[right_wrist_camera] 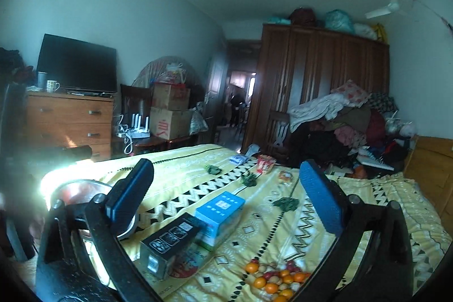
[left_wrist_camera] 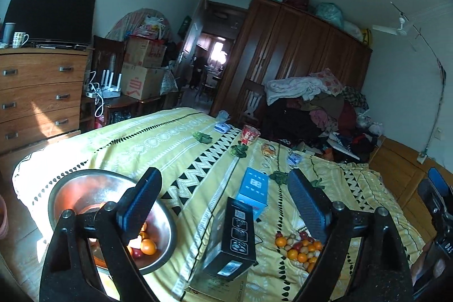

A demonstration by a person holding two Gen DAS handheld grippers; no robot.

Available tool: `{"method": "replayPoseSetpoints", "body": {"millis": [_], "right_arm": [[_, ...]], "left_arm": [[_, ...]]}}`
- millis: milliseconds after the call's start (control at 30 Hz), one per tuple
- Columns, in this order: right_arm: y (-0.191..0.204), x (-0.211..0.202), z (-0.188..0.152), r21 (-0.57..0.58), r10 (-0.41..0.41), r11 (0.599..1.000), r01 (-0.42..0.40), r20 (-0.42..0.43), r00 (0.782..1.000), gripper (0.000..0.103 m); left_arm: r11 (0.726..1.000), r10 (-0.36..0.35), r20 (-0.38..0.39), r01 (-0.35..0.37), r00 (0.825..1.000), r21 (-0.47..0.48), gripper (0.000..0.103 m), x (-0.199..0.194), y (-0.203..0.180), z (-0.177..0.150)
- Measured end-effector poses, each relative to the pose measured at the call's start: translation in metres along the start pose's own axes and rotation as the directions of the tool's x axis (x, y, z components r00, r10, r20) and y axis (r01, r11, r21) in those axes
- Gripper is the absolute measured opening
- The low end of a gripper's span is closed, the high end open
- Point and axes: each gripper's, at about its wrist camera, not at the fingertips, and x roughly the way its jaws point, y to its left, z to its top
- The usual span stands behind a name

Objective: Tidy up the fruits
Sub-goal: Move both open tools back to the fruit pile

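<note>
Steel bowl (left_wrist_camera: 167,231) holds oranges, red fruits; fruit pile (left_wrist_camera: 300,248) on bed.

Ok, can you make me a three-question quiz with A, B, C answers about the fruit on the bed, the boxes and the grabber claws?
1. Where does the pile of small loose fruits lie?
A. on the yellow patterned bedspread
B. on the wooden dresser
C. on the floor

2. What colour is the box lying just behind the black box?
A. red
B. blue
C. green

3. How do both grabbers stand, the left gripper and the right gripper?
A. shut on an orange
B. shut on the black box
C. open, holding nothing

Answers:
1 A, the pile rests on the bedspread, right of the black box.
2 B, its top and sides are blue.
3 C, each wrist view shows wide jaws with nothing between the pads; some fruit already sits in the round steel bowl.
</note>
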Motion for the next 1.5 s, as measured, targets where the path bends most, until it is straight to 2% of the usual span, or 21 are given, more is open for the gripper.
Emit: {"method": "replayPoseSetpoints", "body": {"millis": [67,133,200,300,367,433,500,667,833,867,933,1000,1067,1133,1200,1267,1367,1500], "right_arm": [[-0.014,-0.014,-0.018,-0.007,-0.036,0.999,0.036,-0.014,0.999,0.103],[-0.03,-0.019,-0.041,0.015,-0.036,0.999,0.038,-0.097,0.995,0.103],[-0.046,-0.022,-0.072,0.046,-0.05,0.997,0.06,-0.194,0.98,0.103],[-0.075,-0.032,-0.125,0.089,-0.083,0.988,0.123,-0.365,0.927,0.103],[-0.095,-0.047,-0.155,0.125,-0.102,0.977,0.173,-0.439,0.893,0.101],[-0.116,-0.058,-0.178,0.172,-0.114,0.959,0.226,-0.497,0.86,0.096],[-0.134,-0.069,-0.193,0.223,-0.116,0.937,0.271,-0.533,0.838,0.089],[-0.159,-0.087,-0.217,0.294,-0.091,0.905,0.307,-0.571,0.816,0.08],[-0.175,-0.083,-0.24,0.329,-0.048,0.897,0.296,-0.593,0.804,0.08],[-0.18,-0.081,-0.247,0.347,-0.03,0.891,0.292,-0.597,0.802,0.08],[-0.188,-0.077,-0.257,0.363,-0.013,0.884,0.295,-0.61,0.792,0.08],[-0.197,-0.074,-0.265,0.383,0.004,0.875,0.298,-0.62,0.785,0.078],[-0.204,-0.073,-0.272,0.402,0.013,0.862,0.31,-0.627,0.779,0.078],[-0.21,-0.075,-0.277,0.419,0.017,0.848,0.323,-0.632,0.775,0.078],[-0.215,-0.077,-0.283,0.435,0.02,0.835,0.338,-0.637,0.771,0.078],[-0.22,-0.078,-0.288,0.451,0.03,0.822,0.348,-0.645,0.764,0.078],[-0.226,-0.078,-0.293,0.461,0.032,0.809,0.365,-0.654,0.756,0.078],[-0.235,-0.078,-0.296,0.47,0.029,0.795,0.383,-0.66,0.75,0.078]], "left_arm": [[0.999,-0.016,-0.029,0.017,0.999,0.032,0.094,0.003,-0.014,-0.005],[0.999,-0.04,-0.071,0.043,0.997,0.034,0.096,0.011,-0.027,-0.011],[0.997,-0.072,-0.109,0.076,0.991,0.026,0.096,0.023,-0.042,-0.022],[0.988,-0.122,-0.17,0.135,0.978,0.069,0.096,0.043,-0.075,-0.047],[0.978,-0.152,-0.223,0.179,0.963,0.107,0.096,0.059,-0.1,-0.067],[0.968,-0.173,-0.291,0.217,0.941,0.128,0.096,0.078,-0.121,-0.089],[0.958,-0.185,-0.355,0.249,0.916,0.145,0.096,0.096,-0.142,-0.111],[0.938,-0.188,-0.473,0.301,0.861,0.175,0.096,0.132,-0.18,-0.158],[0.916,-0.175,-0.576,0.347,0.799,0.203,0.09,0.165,-0.212,-0.204],[0.911,-0.172,-0.597,0.357,0.784,0.206,0.087,0.171,-0.219,-0.215],[0.902,-0.173,-0.635,0.38,0.753,0.204,0.076,0.181,-0.23,-0.233],[0.891,-0.181,-0.678,0.411,0.713,0.194,0.061,0.191,-0.244,-0.251],[0.868,-0.201,-0.717,0.461,0.667,0.186,0.052,0.199,-0.26,-0.271],[0.848,-0.203,-0.752,0.497,0.627,0.184,0.05,0.209,-0.277,-0.295],[0.843,-0.196,-0.775,0.507,0.601,0.18,0.05,0.219,-0.29,-0.315],[0.84,-0.192,-0.787,0.513,0.586,0.178,0.05,0.226,-0.299,-0.331],[0.839,-0.165,-0.794,0.506,0.585,0.198,0.05,0.234,-0.31,-0.348],[0.826,-0.134,-0.802,0.512,0.582,0.234,0.05,0.243,-0.318,-0.365]]}}
